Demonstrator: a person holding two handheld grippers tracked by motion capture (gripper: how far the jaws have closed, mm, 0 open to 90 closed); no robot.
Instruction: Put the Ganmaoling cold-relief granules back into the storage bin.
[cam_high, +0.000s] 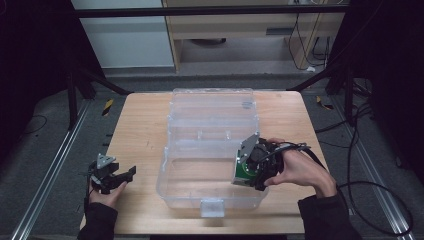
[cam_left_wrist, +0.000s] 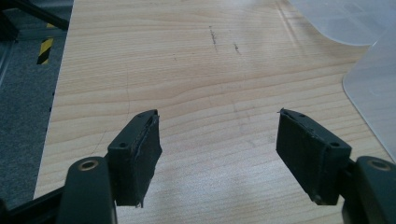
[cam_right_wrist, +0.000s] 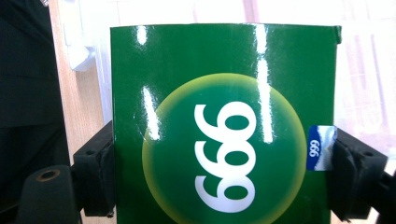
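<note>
A green box (cam_right_wrist: 224, 126) printed with white figures in a yellow-green disc sits between the pads of my right gripper (cam_right_wrist: 219, 177), which is shut on its two sides. In the high view that right gripper (cam_high: 239, 176) holds the green box (cam_high: 243, 172) over the right end of the clear plastic bin (cam_high: 172, 187), pointing left and down into it. My left gripper (cam_high: 125, 177) rests at the table's left edge, well apart from the bin. Its jaws stand wide open over bare wood in the left gripper view (cam_left_wrist: 219, 154), with nothing between them.
The bin's clear lid (cam_high: 212, 107) lies folded back toward the far side of the wooden table (cam_high: 142, 125). A white latch (cam_high: 212, 206) sits on the bin's near wall. Dark floor, rails and cables surround the table.
</note>
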